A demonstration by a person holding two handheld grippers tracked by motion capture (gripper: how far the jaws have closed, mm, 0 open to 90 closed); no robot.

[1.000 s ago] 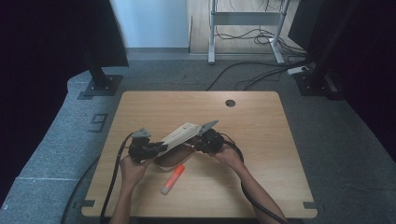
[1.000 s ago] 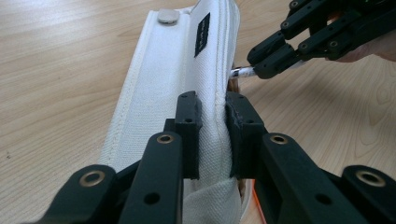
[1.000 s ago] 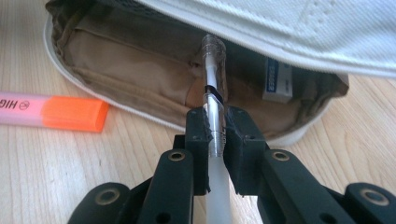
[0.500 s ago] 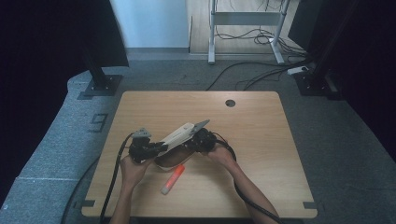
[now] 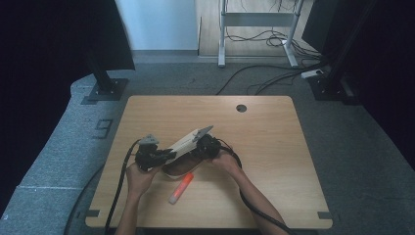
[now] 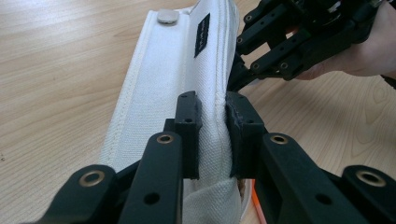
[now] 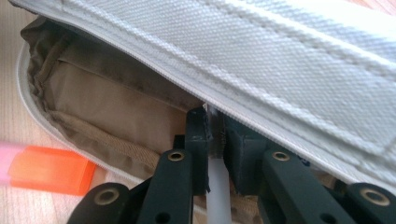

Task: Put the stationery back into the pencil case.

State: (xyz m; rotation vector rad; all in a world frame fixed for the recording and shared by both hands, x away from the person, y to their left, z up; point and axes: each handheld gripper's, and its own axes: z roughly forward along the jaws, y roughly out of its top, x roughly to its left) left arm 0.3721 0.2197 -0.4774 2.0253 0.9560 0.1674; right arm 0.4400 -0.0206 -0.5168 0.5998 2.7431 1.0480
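A white fabric pouch (image 5: pixel 185 143) is held just above the wooden bench (image 5: pixel 274 147), near its centre. The left hand-held gripper (image 6: pixel 212 135) is clamped on the pouch's edge. The right hand-held gripper (image 7: pixel 215 140) pinches its zipper pull (image 7: pixel 217 177). An orange marker (image 5: pixel 180 188) lies at six o'clock from the pouch.

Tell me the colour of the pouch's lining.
Tan-brown lining inside the white pouch; the right gripper view shows it best.

L gripper (image 5: pixel 164 155) jaws clamped, hand low-left; R gripper (image 5: pixel 201 146) jaws pinched tight, facing it, forearms converging.
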